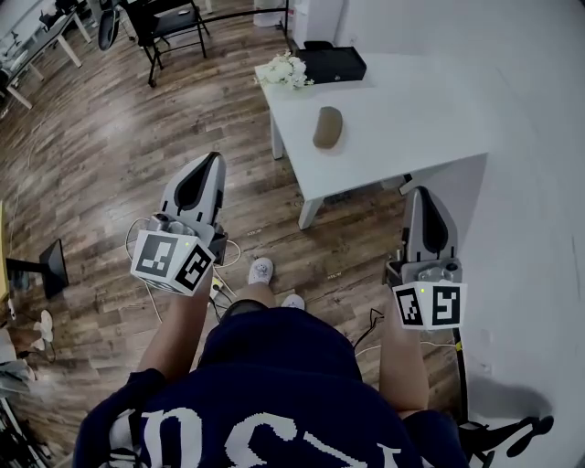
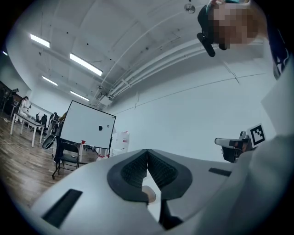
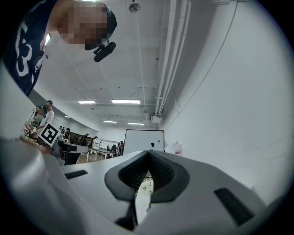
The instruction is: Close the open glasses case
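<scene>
A brown glasses case (image 1: 327, 127) lies on the white table (image 1: 411, 119) ahead of me; from here I cannot tell how its lid stands. My left gripper (image 1: 213, 161) is held in the air over the wooden floor, short of the table's near left corner, jaws together and empty. My right gripper (image 1: 423, 194) hovers near the table's front edge, also shut on nothing. In the left gripper view the pads (image 2: 138, 167) meet at the tips, and a small brown shape (image 2: 148, 193) shows through the gap below. The right gripper view shows its pads (image 3: 158, 167) closed the same way.
A black box (image 1: 334, 64) and a bunch of white flowers (image 1: 286, 69) stand at the table's far end. Black chairs (image 1: 169, 23) and desks are across the wooden floor at the back left. A white wall runs along the right. Cables (image 1: 228, 251) trail by my feet.
</scene>
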### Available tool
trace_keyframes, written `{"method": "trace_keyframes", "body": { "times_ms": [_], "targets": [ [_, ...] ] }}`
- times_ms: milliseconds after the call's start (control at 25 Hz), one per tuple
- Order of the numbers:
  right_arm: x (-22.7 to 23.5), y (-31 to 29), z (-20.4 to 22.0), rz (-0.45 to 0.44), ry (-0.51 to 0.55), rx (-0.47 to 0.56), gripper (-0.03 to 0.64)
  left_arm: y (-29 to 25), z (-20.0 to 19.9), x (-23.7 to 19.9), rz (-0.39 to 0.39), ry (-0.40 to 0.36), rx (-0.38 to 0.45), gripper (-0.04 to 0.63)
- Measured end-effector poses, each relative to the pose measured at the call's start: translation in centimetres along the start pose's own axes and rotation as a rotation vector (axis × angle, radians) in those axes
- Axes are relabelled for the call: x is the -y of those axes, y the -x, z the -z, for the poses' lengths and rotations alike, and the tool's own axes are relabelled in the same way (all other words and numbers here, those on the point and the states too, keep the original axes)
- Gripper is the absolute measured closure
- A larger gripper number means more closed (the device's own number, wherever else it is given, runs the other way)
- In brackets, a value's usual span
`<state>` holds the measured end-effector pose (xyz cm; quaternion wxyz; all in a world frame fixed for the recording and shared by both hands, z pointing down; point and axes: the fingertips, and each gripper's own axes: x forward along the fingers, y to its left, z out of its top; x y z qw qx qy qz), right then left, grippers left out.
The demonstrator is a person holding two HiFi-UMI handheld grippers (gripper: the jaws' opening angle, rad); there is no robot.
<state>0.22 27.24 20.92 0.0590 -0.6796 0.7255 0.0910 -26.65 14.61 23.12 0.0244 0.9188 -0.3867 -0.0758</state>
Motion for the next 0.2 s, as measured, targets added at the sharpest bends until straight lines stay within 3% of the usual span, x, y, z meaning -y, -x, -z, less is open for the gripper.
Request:
{"method": "trace_keyframes", "body": {
  "times_ms": [200],
  "targets": [
    [0.24, 1.06, -0.09, -0.003, -0.012, 0.015, 0.592, 0.35, 0.14, 1.00, -0.002, -0.010, 0.001, 0.580]
  ]
}}
